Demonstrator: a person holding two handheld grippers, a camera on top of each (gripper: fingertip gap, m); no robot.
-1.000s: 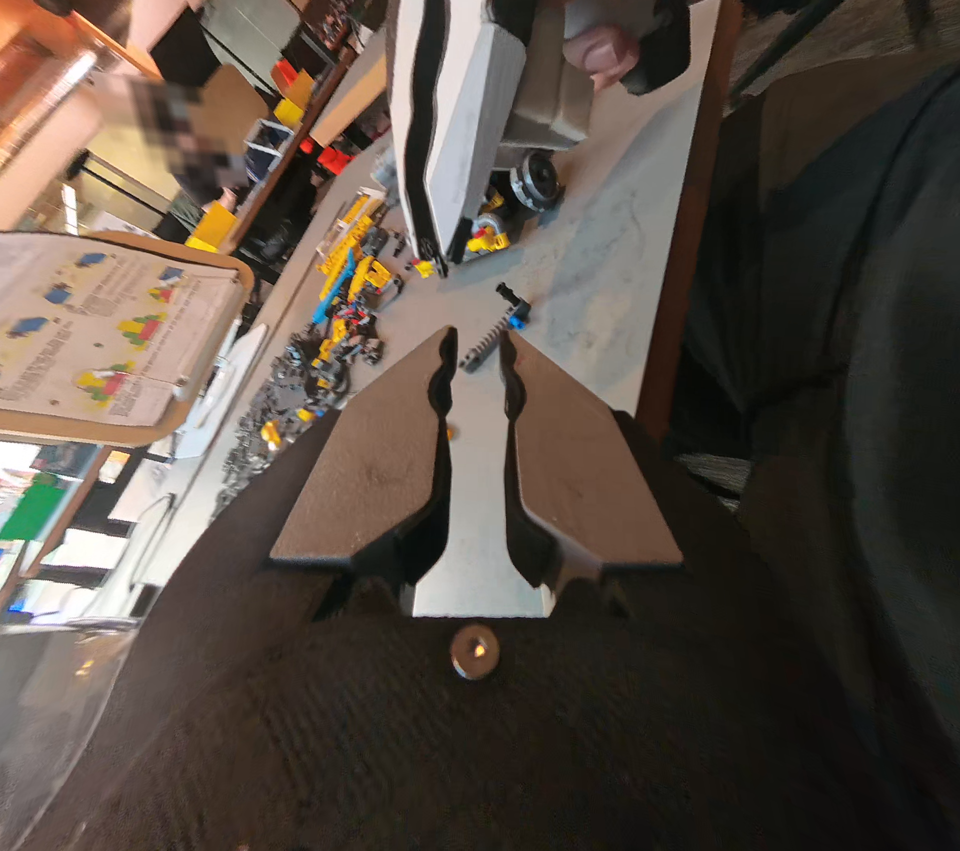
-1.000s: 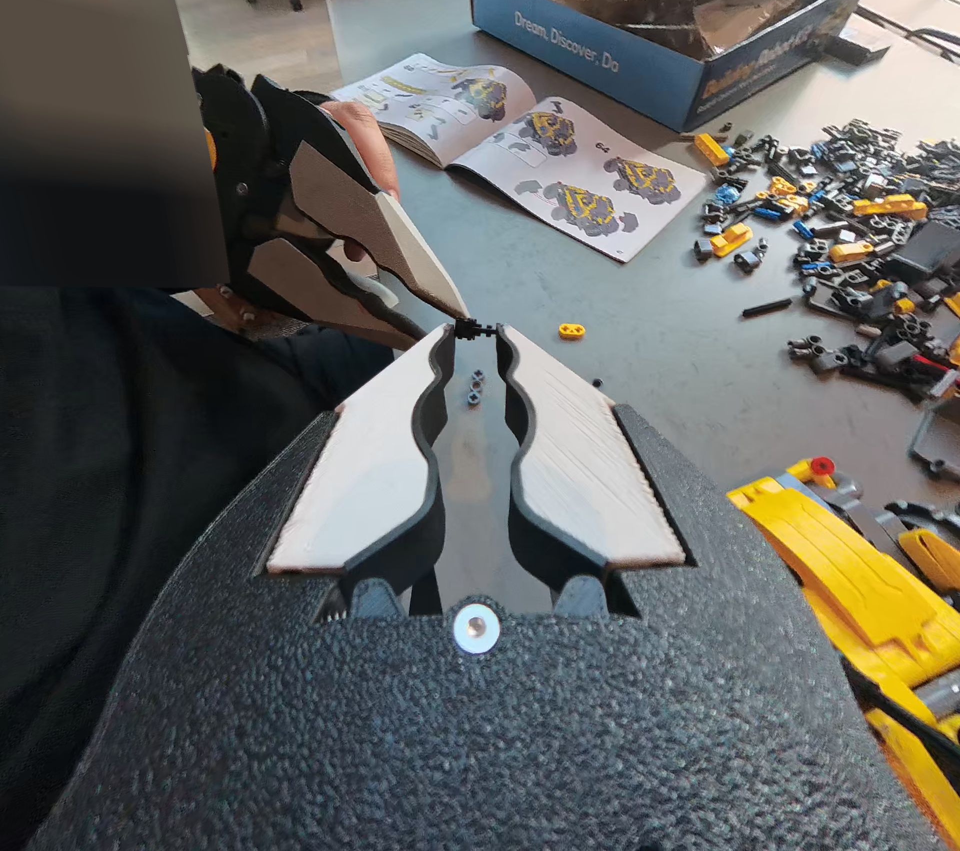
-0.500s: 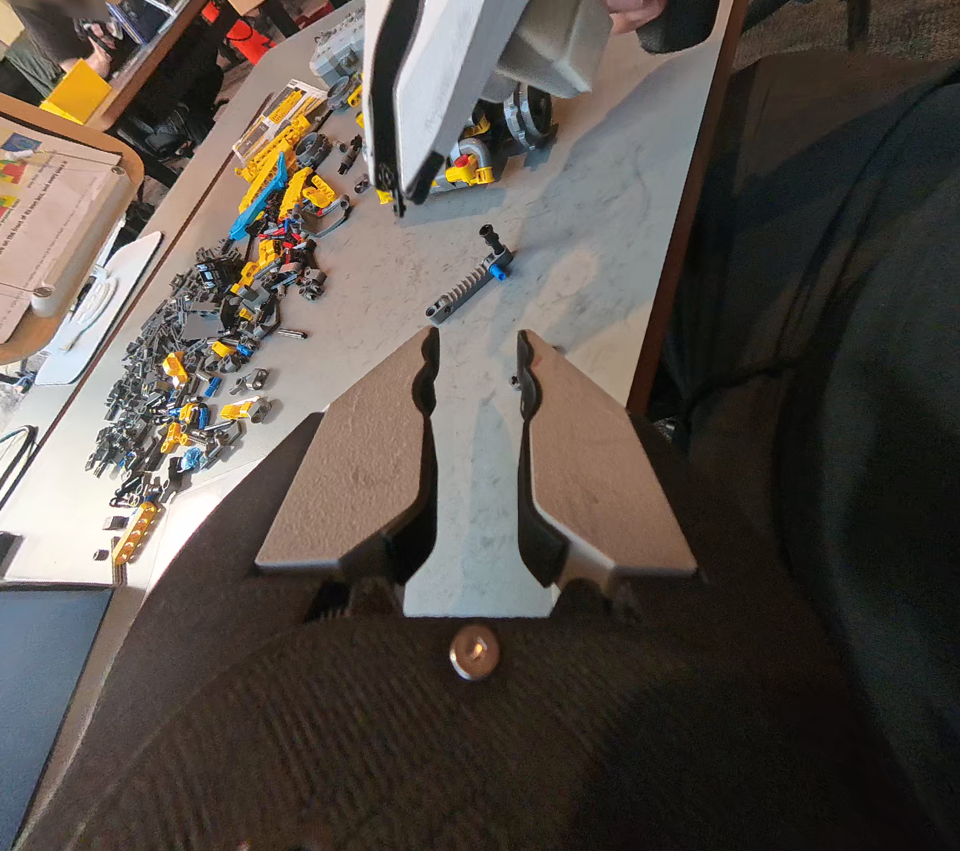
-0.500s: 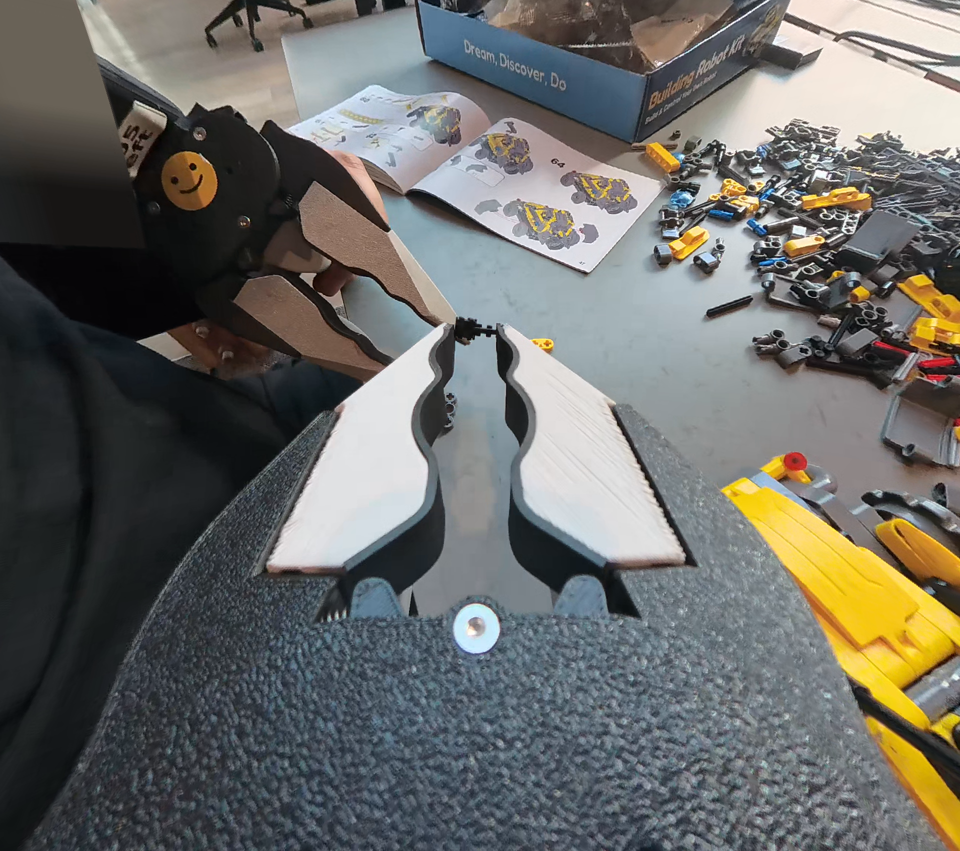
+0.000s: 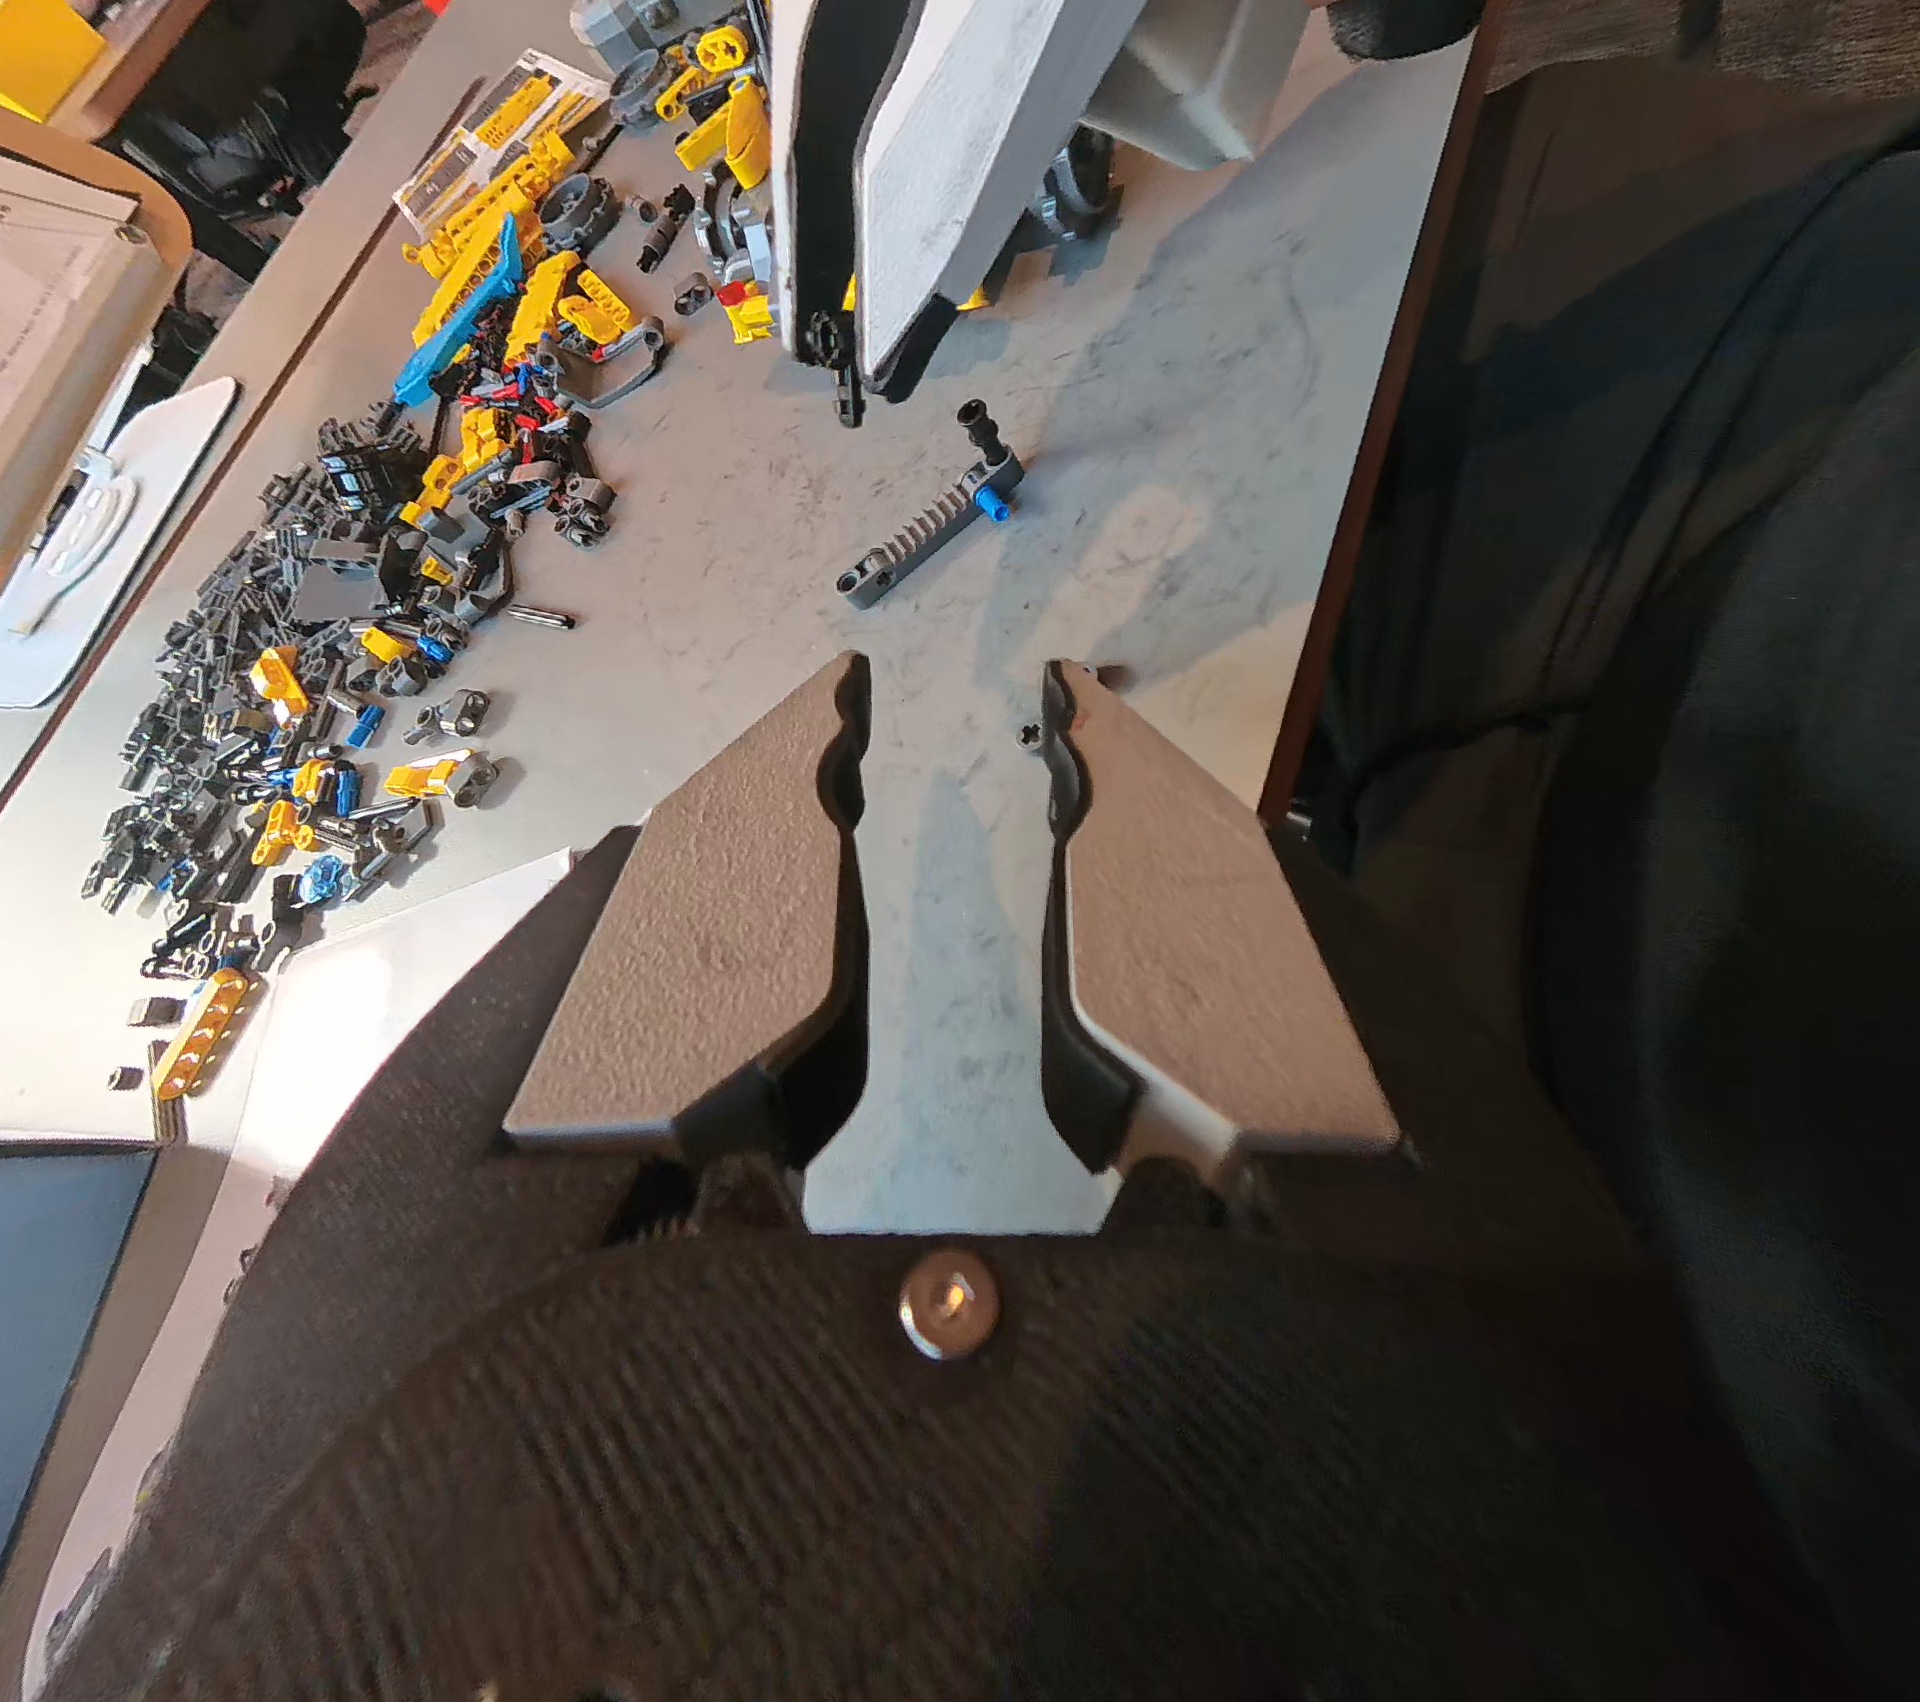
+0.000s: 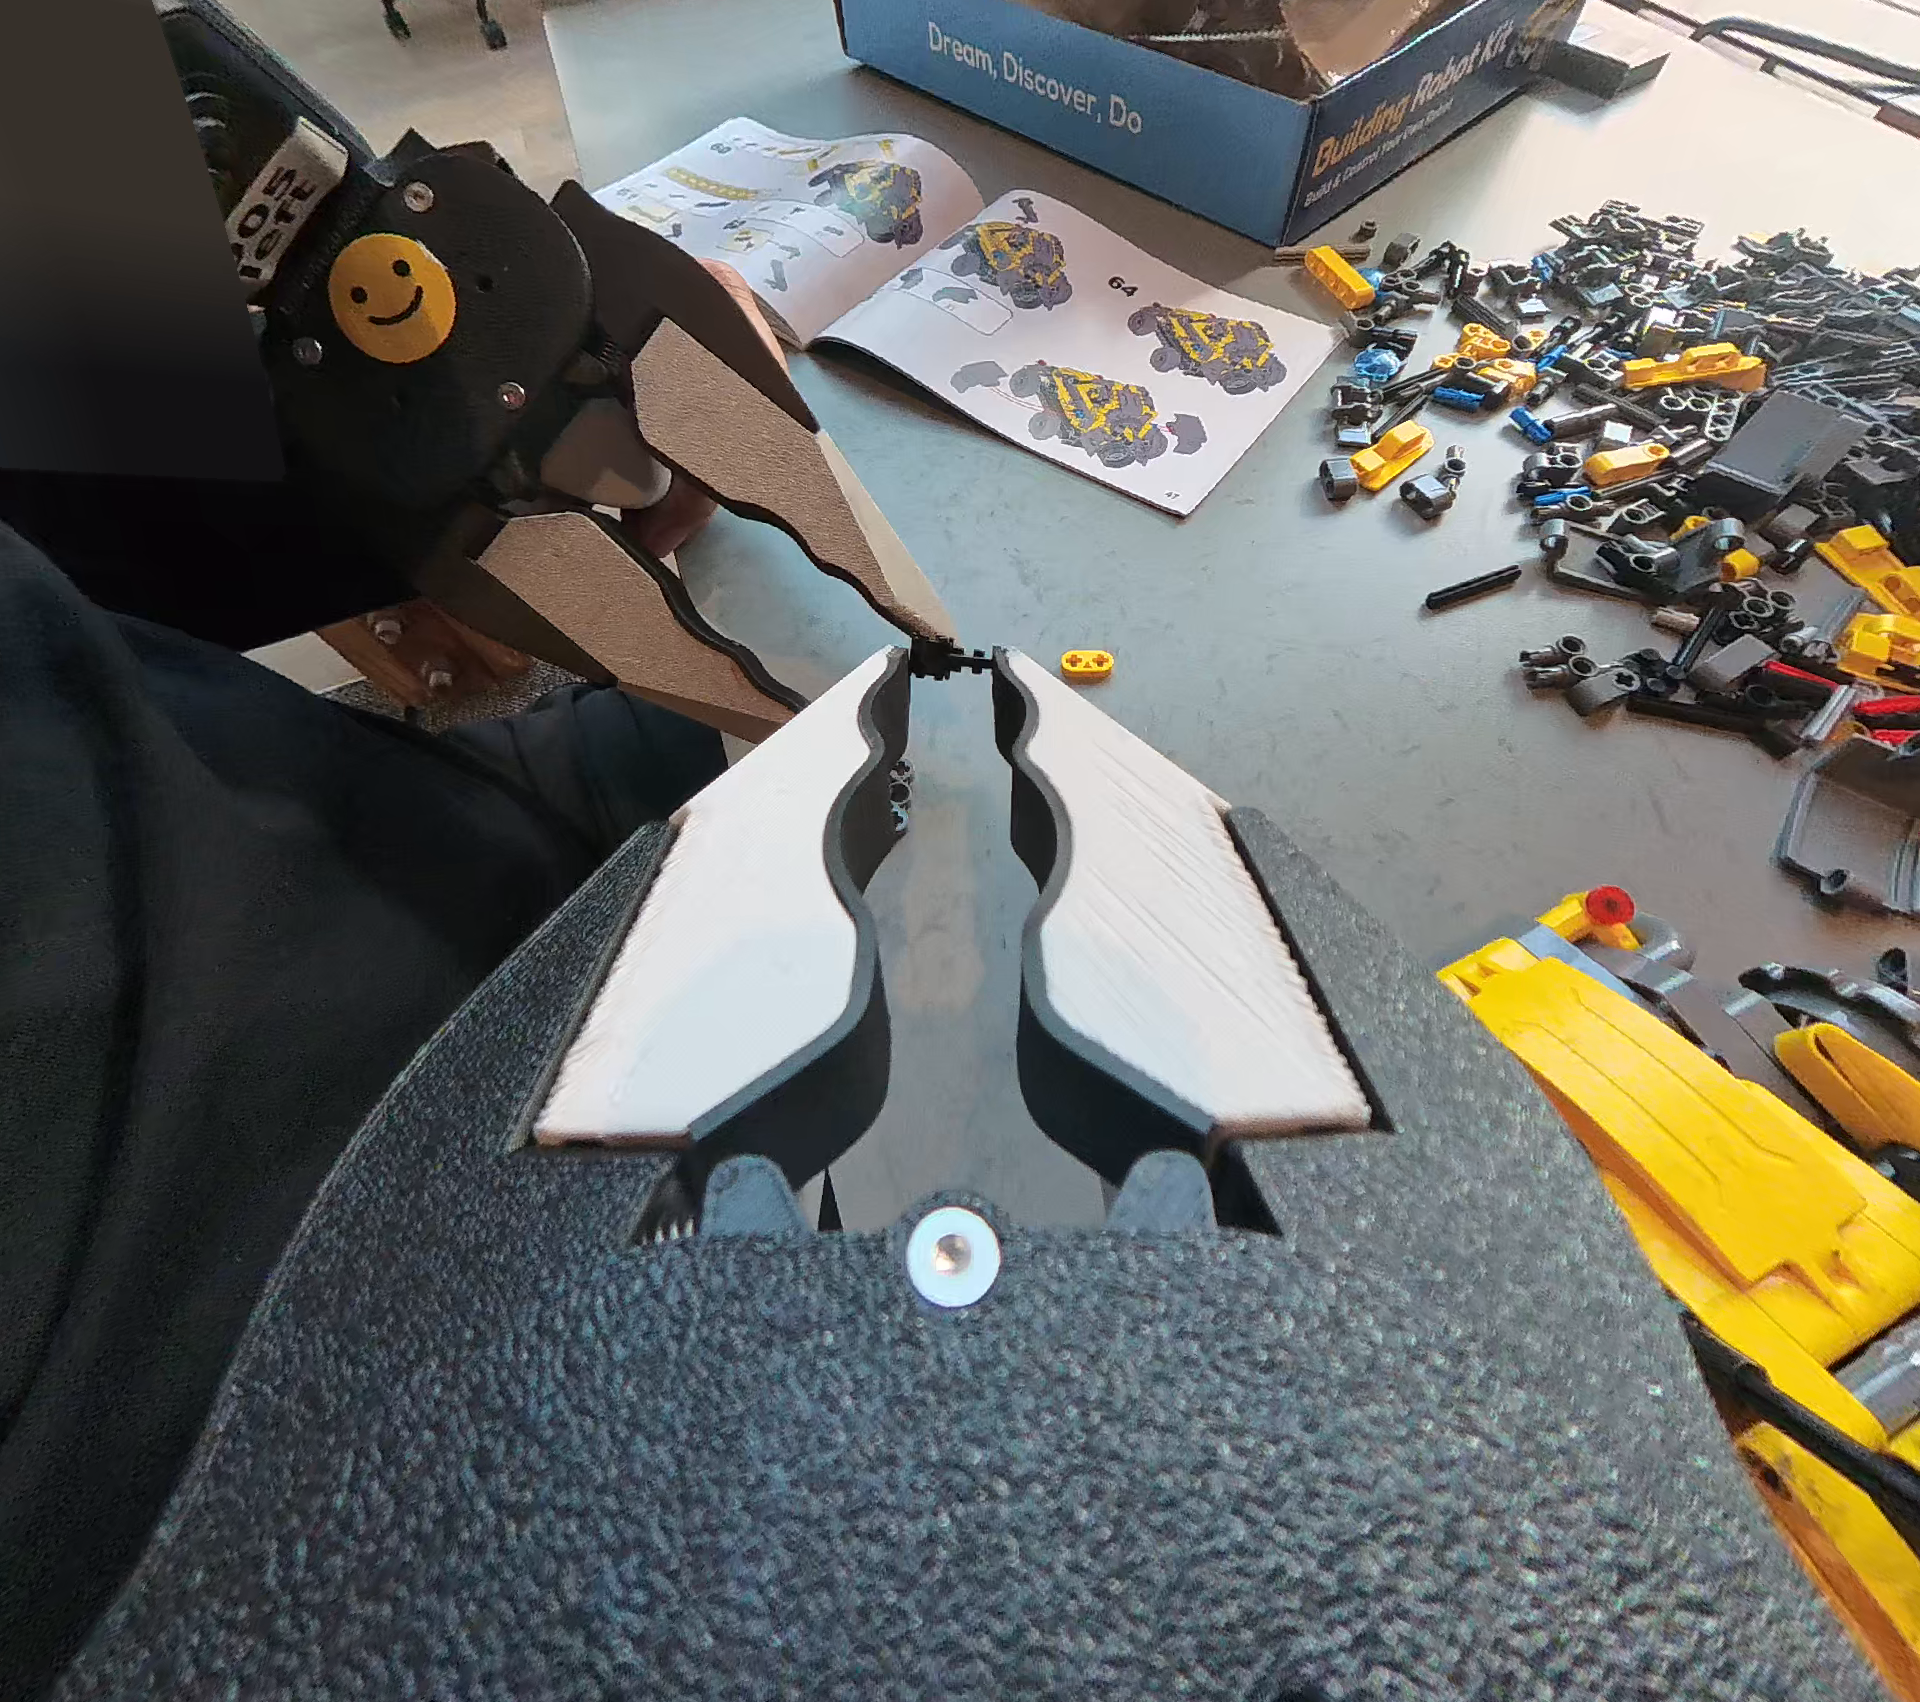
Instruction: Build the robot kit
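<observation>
Left tongs: the left tongs [image 5: 956,686] are standing wide and empty, hanging over the worktop [image 5: 727,592] close to its near edge.
Change on the left: their gap has been widening over the last second, and their view has been tipping down from the room toward the worktop.
Right tongs: the right tongs [image 6: 951,665] are staying narrow, pinching a small black pin [image 6: 940,663] crosswise at their very tips.
Between the two: in the right wrist view, one finger of the left tongs is lying just beside the pin's end. Whether it is touching cannot be told.
Ahead of the left tongs: a grey toothed bar [image 5: 930,530] with a blue peg is lying flat, apart from both tongs.
Beside the left tongs' right tip: a tiny grey piece [image 5: 1032,733] is sitting on the worktop.
Just beyond the right tongs' tips: a small yellow link [image 6: 1087,664] is lying alone.
Farther ahead of the right tongs: an open booklet [image 6: 1039,322] and a blue box [image 6: 1091,94] are lying there.
To the right of the right tongs: loose parts [image 6: 1662,426] are spreading out, with a yellow model [image 6: 1714,1185] nearer.
</observation>
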